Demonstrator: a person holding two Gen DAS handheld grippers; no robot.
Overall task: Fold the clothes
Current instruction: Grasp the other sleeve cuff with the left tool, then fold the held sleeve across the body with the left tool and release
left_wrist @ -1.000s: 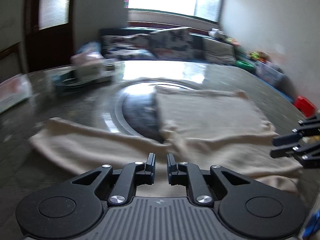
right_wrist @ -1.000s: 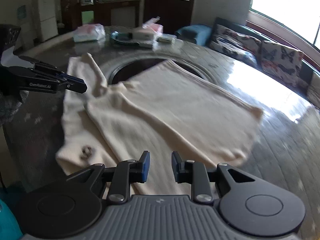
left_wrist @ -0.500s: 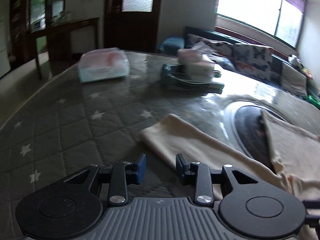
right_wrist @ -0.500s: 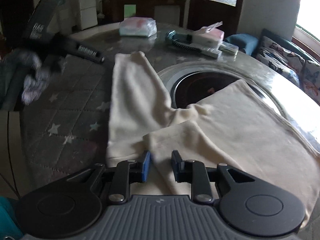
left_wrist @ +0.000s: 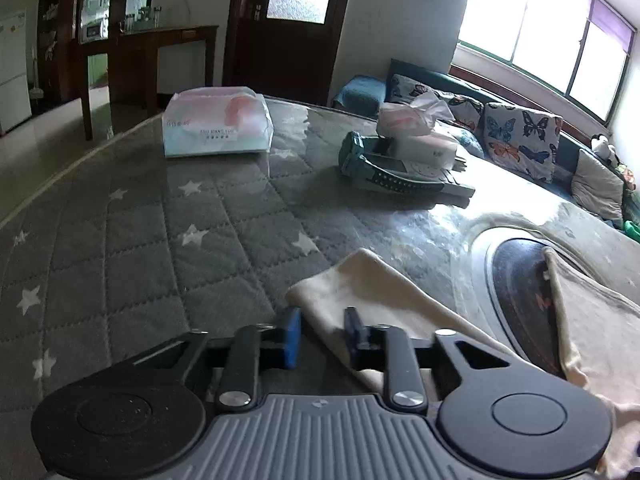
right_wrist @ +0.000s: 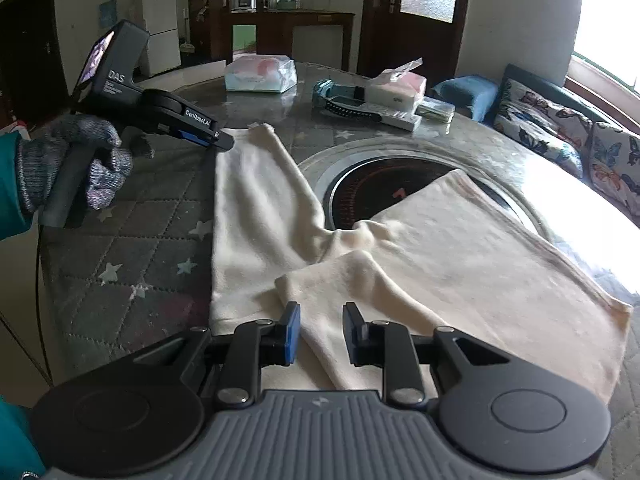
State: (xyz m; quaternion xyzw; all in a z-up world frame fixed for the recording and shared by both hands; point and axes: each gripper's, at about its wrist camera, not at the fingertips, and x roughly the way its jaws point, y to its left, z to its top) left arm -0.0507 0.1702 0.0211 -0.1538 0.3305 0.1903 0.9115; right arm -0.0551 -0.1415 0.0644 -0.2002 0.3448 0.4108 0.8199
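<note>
A cream long-sleeved top (right_wrist: 460, 248) lies flat on the round table, one sleeve (right_wrist: 256, 192) stretched to the far left. In the left wrist view the sleeve's end (left_wrist: 360, 288) lies right at my left gripper (left_wrist: 322, 336), which is open, the cuff's near edge running between its blue-padded fingers (left_wrist: 291, 334). From the right wrist view the left gripper (right_wrist: 224, 144) shows at the cuff, held by a gloved hand (right_wrist: 80, 160). My right gripper (right_wrist: 320, 334) is open above a folded-over flap (right_wrist: 352, 280) at the top's near edge.
The table wears a grey star-quilted cover (left_wrist: 140, 240) with a dark round inset (right_wrist: 384, 192) in the middle. At the far side sit a tissue pack (left_wrist: 218, 128) and a tissue box on a tray (left_wrist: 404, 160). A sofa with butterfly cushions (left_wrist: 516, 140) stands behind.
My left gripper swung left from the top's body to the sleeve end and opened wider. My right gripper came down over the near folded flap and opened slightly.
</note>
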